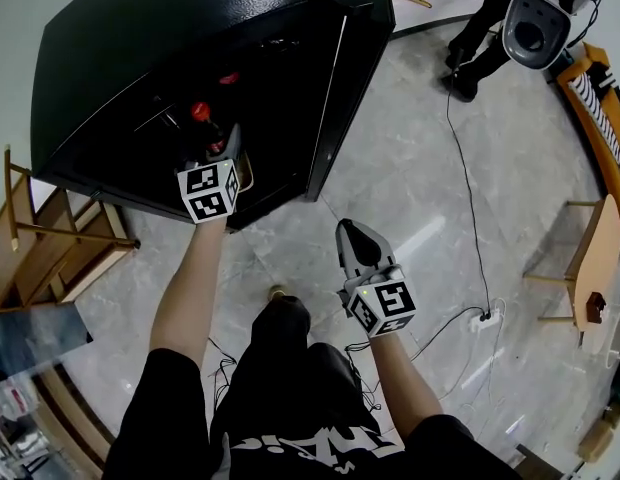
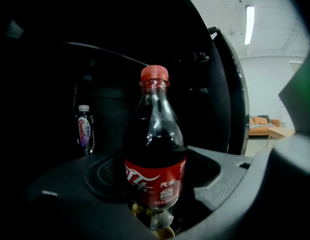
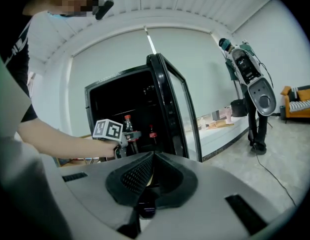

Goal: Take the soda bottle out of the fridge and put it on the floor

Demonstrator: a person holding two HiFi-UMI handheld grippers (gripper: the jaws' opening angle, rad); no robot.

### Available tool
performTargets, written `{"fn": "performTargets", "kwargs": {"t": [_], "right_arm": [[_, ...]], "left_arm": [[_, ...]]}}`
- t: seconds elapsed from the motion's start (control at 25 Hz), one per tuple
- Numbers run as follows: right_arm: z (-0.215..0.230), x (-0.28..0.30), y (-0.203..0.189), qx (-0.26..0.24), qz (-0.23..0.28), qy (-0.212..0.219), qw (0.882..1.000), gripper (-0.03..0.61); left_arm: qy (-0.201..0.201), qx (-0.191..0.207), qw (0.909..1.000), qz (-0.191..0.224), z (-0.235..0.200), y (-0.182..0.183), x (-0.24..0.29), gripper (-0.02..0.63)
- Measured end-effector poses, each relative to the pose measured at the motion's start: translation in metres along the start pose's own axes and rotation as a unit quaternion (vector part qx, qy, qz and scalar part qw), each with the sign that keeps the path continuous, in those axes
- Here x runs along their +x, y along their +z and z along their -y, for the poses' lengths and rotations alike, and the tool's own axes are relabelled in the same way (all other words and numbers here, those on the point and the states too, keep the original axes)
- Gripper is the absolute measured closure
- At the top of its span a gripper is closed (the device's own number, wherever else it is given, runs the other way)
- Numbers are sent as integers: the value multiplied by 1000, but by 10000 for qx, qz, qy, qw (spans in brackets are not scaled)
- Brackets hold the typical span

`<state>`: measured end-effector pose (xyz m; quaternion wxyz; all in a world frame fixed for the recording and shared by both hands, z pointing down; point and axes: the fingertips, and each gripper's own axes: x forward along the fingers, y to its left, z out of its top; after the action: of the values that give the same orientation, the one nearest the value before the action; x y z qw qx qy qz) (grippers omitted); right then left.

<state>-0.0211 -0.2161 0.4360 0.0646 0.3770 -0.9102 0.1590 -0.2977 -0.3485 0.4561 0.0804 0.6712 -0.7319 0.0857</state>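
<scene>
1. Plainly, the soda bottle point(image 2: 155, 149) stands upright inside the open fridge point(image 1: 110, 58). Its red cap is up and its long axis is vertical. It is directly ahead of the left claw point(image 1: 230, 140), set between the jaws at label height.
2. The left claw is spread wide round the bottle's body. Its pads seem to press the label on both sides, though the dark interior makes the contact hard to confirm.
3. The right claw point(image 3: 152, 156) is pressed together and empty. It is well apart from the fridge, over the floor point(image 1: 430, 208) at the lower centre of the head view, so the left hand is much the nearer.
4. By my judgement the way out runs back towards the person, then down to the floor, past the door point(image 1: 355, 58) standing open at the bottle's right.
5. Writing: the red label carries a white script logo, cut off by the bottle's curve, with small Chinese characters below it. A small clear bottle point(image 2: 84, 129) stands deeper in, at the left of the left gripper view, and shows upright lettering beginning "Gan".
</scene>
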Motion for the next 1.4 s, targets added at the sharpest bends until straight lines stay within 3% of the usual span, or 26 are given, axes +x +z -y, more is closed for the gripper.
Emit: {"fn": "performTargets", "kwargs": {"t": [0.4, 0.68, 1.0, 1.4], "right_arm": [[-26, -56, 17, -21, -61, 47, 10000, 554], [-24, -83, 4, -67, 82, -44, 9999, 555], [5, -74, -81, -150, 146, -101, 9997, 555], [56, -44, -206, -283, 333, -127, 9990, 554]], "left_arm": [[-402, -52, 9991, -123, 40, 10, -94, 302], [-712, -34, 9974, -86, 70, -8, -130, 302], [-1208, -44, 9927, -12, 112, -77, -131, 302], [-1634, 7, 9866, 22, 147, -208, -106, 302]]}}
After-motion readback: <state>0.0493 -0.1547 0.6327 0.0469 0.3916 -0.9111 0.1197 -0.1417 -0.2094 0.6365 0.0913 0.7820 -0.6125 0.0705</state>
